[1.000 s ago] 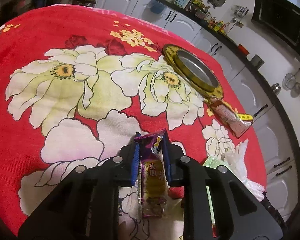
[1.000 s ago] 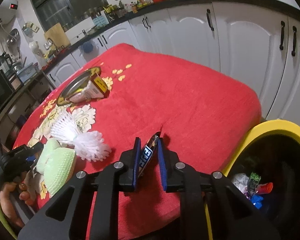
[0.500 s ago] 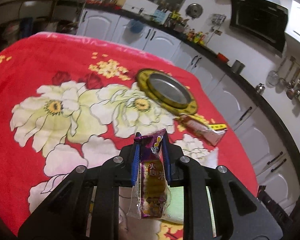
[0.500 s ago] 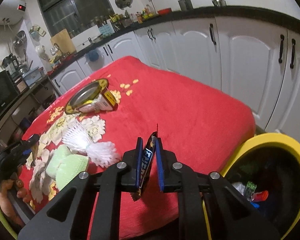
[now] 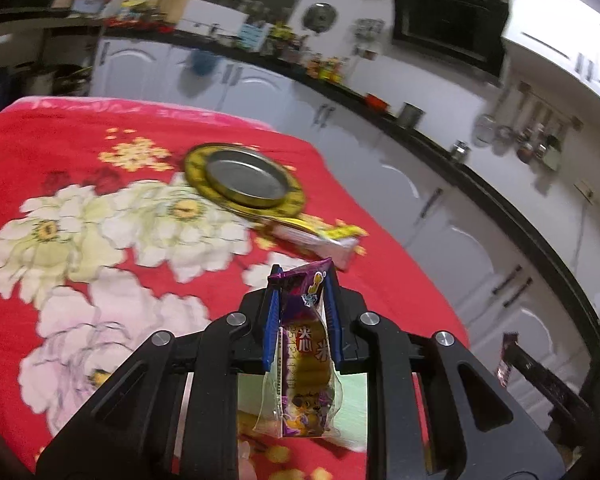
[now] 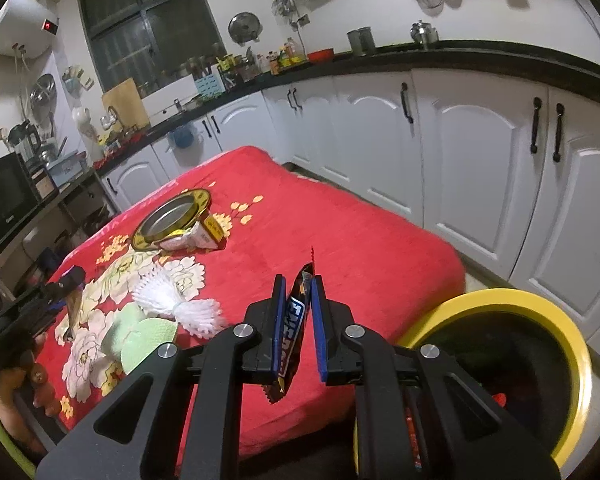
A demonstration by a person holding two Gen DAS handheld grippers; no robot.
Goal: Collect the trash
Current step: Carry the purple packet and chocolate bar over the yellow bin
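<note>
My left gripper (image 5: 302, 280) is shut on a purple snack packet (image 5: 306, 364), which hangs down between the blue pads above the red flowered cloth (image 5: 60, 148). My right gripper (image 6: 297, 286) is shut on a dark candy bar wrapper (image 6: 294, 328), held upright over the table's near edge. A yellow-rimmed bin (image 6: 540, 308) with trash inside stands on the floor to the right of it. The left gripper (image 6: 66, 280) shows small at the far left of the right wrist view. The right gripper's wrapper (image 5: 506, 364) appears at the right edge of the left wrist view.
On the cloth lie a round yellow-rimmed metal lid (image 5: 244, 180), a torn carton (image 6: 196, 238), white foam netting (image 6: 180, 304) and green foam netting (image 6: 140, 340). White cabinets (image 6: 460, 160) under a black counter run along the far side.
Both grippers rose with their wrappers still clamped. The left one tilted up and rolled, so more of the kitchen shows. The right one lifted the candy wrapper clear of the cloth.
</note>
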